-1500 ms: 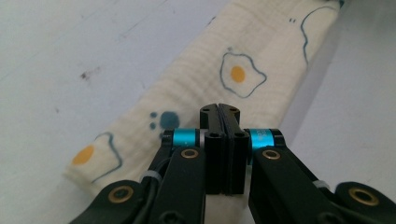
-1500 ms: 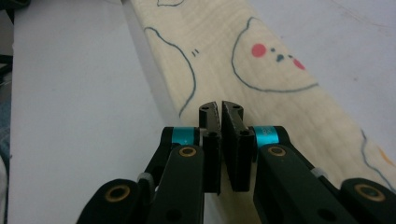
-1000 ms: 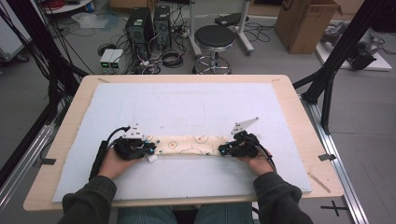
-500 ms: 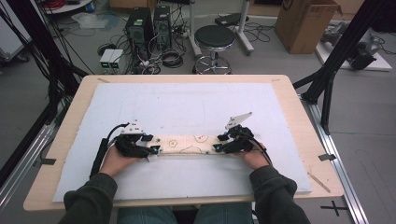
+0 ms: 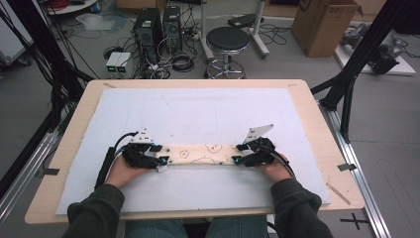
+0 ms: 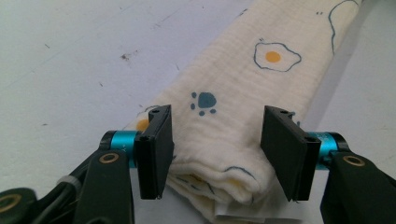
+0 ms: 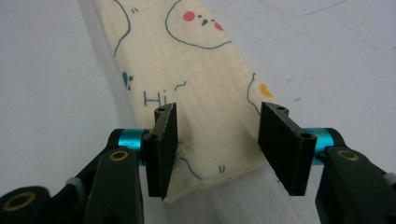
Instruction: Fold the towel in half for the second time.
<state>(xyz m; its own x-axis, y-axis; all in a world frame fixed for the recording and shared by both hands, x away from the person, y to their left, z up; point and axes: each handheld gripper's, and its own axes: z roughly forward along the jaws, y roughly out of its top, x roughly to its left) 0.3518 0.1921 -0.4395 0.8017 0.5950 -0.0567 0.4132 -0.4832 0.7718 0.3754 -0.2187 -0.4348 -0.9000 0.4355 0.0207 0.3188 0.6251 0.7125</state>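
- The left hand-held gripper (image 5: 159,153) sits at the left end of the cloth (image 5: 200,153), low over the desk (image 5: 317,119). Its jaws have just been opening and now stand released, one on each side of the folded end; in the left gripper view the pads (image 6: 156,149) are clear of the cloth (image 6: 233,121), which lies between them untouched.
- The cloth is a cream one printed with fried eggs and paw marks, folded into a long narrow strip. It lies flat on the white mat (image 5: 198,109), near the person, running left to right between the two hands.
- The right hand-held gripper (image 5: 238,153) is at the strip's right end. Its jaws have also just been opening and are let go; in the right gripper view the cloth (image 7: 196,84) passes between the pads (image 7: 163,144), the left pad close to its edge, neither squeezing it.
- My guess on progress: the lengthwise folding looks done, since the strip is layered and neat, and both ends have been set down. What seems left is folding the strip end to end, or simply pulling the hands away.
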